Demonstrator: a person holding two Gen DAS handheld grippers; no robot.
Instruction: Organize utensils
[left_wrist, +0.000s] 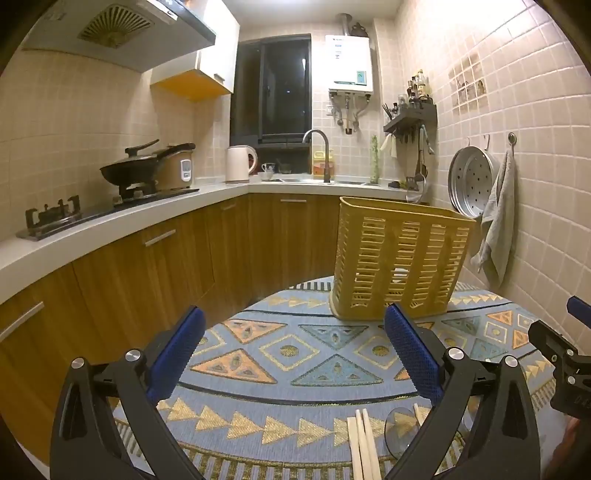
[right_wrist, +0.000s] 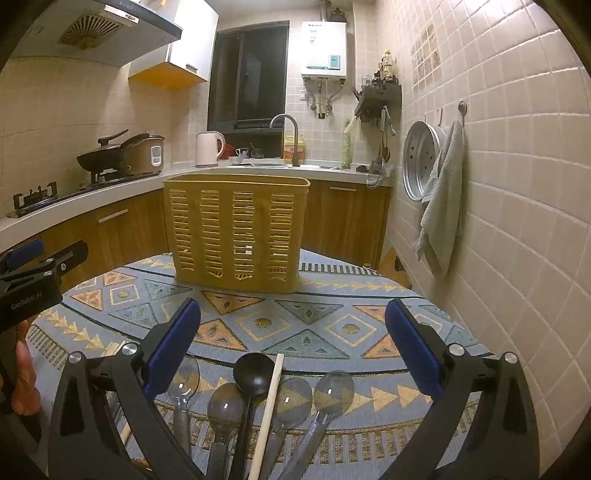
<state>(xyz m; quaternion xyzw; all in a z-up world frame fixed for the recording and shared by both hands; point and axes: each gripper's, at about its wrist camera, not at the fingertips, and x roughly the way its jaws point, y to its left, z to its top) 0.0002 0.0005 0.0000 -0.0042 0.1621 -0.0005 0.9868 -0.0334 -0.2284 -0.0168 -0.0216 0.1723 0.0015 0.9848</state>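
Observation:
A yellow slotted utensil basket (left_wrist: 399, 260) stands upright on the patterned table (left_wrist: 280, 369); it also shows in the right wrist view (right_wrist: 234, 236). My left gripper (left_wrist: 293, 339) is open and empty above the cloth, short of the basket. Wooden chopsticks (left_wrist: 362, 443) and a clear spoon (left_wrist: 400, 430) lie near its right finger. My right gripper (right_wrist: 293, 338) is open and empty above a black spoon (right_wrist: 253, 373), several clear spoons (right_wrist: 332, 387) and one chopstick (right_wrist: 269, 402) on the table (right_wrist: 332, 306).
The right gripper's body (left_wrist: 561, 365) shows at the left view's right edge, the left gripper's body (right_wrist: 33, 280) at the right view's left edge. Kitchen counter (left_wrist: 110, 229) with stove lies left. Tiled wall (right_wrist: 517, 221) with a towel (right_wrist: 443, 199) is right.

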